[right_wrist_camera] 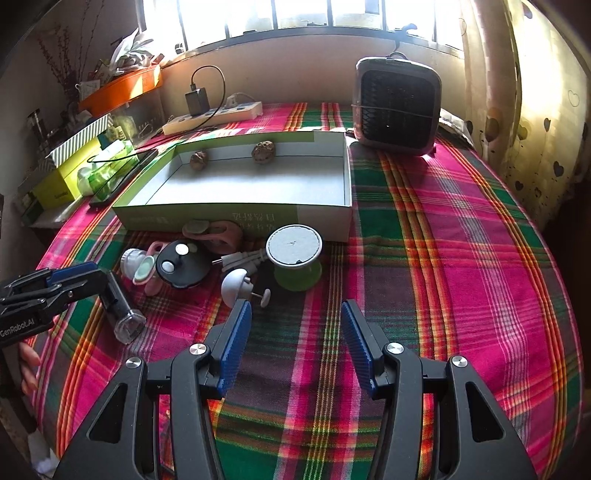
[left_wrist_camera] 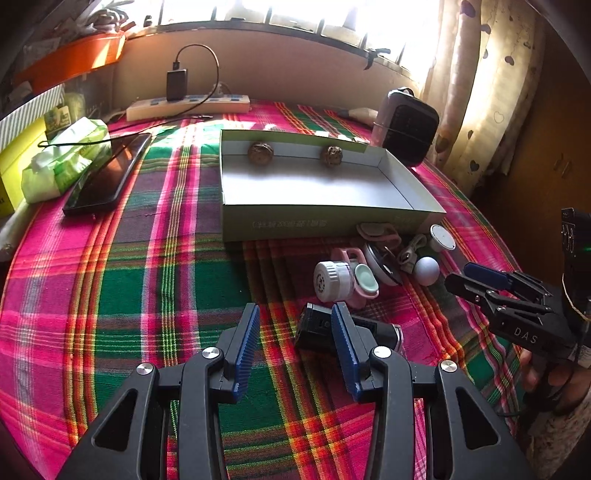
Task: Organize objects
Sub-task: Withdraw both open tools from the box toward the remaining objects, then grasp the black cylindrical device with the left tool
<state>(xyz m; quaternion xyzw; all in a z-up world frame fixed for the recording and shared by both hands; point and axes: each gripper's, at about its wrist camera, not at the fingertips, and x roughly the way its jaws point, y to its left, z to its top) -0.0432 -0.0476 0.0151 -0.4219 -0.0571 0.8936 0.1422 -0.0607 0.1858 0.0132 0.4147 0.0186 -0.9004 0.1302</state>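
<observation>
Box, two walnuts inside, clutter beside

Strong daylight comes from the window at the back, and the glass is burned out to pure white in both views. The curtain on the right glows yellow where sun passes through it. A bright patch falls on the tablecloth near the box, whose inner floor looks pale and a little hazy. The heater stands dark against the light (its front shows little detail). Both views bend strongly at the edges, with black corners. Nearby things are sharp, and colours are very saturated.
</observation>
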